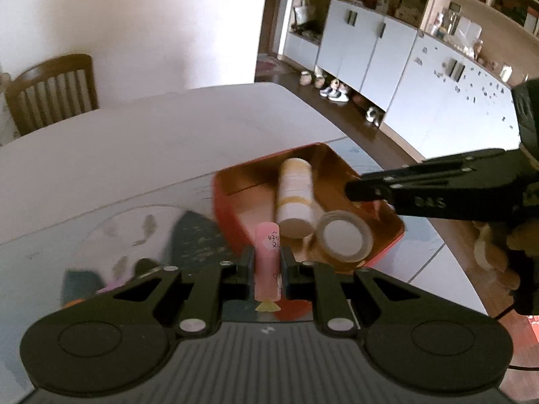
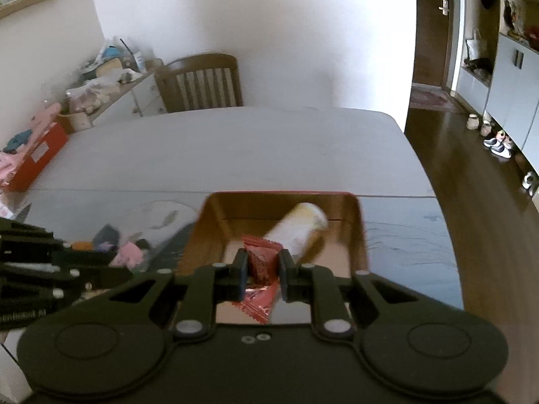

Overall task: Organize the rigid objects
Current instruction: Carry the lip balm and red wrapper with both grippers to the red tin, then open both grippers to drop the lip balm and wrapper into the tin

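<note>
My left gripper is shut on a pink stick-shaped tube with writing on it, held just before the near left corner of a red tin box. In the box lie a white and yellow cylinder and a roll of clear tape. My right gripper is shut on a red foil packet, over the near part of the same red tin box, where the white cylinder lies tilted. The right gripper also shows in the left wrist view, reaching over the box's right side.
The box rests on a grey table with a patterned mat. Small coloured items lie left of the box. A wooden chair stands at the far side, a red carton at far left. White cabinets and shoes line the right.
</note>
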`<state>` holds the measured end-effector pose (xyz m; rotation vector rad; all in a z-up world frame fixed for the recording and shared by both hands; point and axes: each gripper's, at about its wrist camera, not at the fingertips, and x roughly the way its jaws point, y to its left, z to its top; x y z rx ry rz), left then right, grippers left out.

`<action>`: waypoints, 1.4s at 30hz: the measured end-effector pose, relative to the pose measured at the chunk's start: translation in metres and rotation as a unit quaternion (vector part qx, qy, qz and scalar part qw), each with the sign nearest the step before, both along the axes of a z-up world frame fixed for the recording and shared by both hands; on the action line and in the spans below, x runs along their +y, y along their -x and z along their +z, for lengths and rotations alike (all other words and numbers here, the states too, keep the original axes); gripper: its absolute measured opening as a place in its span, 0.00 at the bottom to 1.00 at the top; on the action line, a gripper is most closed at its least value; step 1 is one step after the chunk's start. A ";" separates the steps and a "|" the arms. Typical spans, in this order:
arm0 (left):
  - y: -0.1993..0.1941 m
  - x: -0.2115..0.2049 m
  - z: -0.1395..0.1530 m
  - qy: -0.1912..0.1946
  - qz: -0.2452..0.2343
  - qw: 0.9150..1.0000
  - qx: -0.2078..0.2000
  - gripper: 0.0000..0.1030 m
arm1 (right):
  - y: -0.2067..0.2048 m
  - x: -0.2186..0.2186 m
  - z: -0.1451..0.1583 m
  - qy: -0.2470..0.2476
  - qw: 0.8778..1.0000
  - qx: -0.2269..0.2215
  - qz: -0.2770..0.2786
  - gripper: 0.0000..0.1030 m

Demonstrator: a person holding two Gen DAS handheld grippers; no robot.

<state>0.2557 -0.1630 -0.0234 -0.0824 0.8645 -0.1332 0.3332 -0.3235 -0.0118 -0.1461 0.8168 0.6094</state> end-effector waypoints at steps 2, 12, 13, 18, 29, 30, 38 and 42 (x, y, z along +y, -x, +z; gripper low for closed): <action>-0.012 -0.012 -0.005 -0.004 -0.004 1.000 0.008 0.15 | -0.008 -0.004 -0.004 0.003 1.000 0.003 -0.001 0.17; -0.057 -0.049 -0.037 -0.027 -0.010 0.998 0.064 0.15 | -0.037 -0.007 -0.026 0.033 0.999 0.014 0.027 0.17; -0.062 -0.050 -0.041 -0.028 -0.005 0.997 0.072 0.15 | -0.039 -0.005 -0.029 0.039 0.999 0.014 0.032 0.17; -0.079 -0.049 -0.058 -0.026 0.015 0.994 0.106 0.15 | -0.047 0.004 -0.042 0.059 0.997 0.016 0.051 0.17; -0.095 -0.052 -0.080 -0.025 0.032 0.989 0.145 0.15 | -0.052 -0.001 -0.049 0.055 0.995 0.031 0.078 0.22; -0.095 -0.052 -0.082 -0.025 0.033 0.989 0.145 0.15 | -0.053 -0.001 -0.049 0.056 0.995 0.032 0.078 0.23; -0.093 -0.053 -0.078 -0.022 0.031 0.989 0.141 0.15 | -0.049 -0.009 -0.044 0.048 0.995 0.043 0.073 0.33; -0.083 -0.052 -0.072 -0.012 0.027 0.992 0.124 0.25 | -0.044 -0.015 -0.038 0.038 0.996 0.042 0.067 0.36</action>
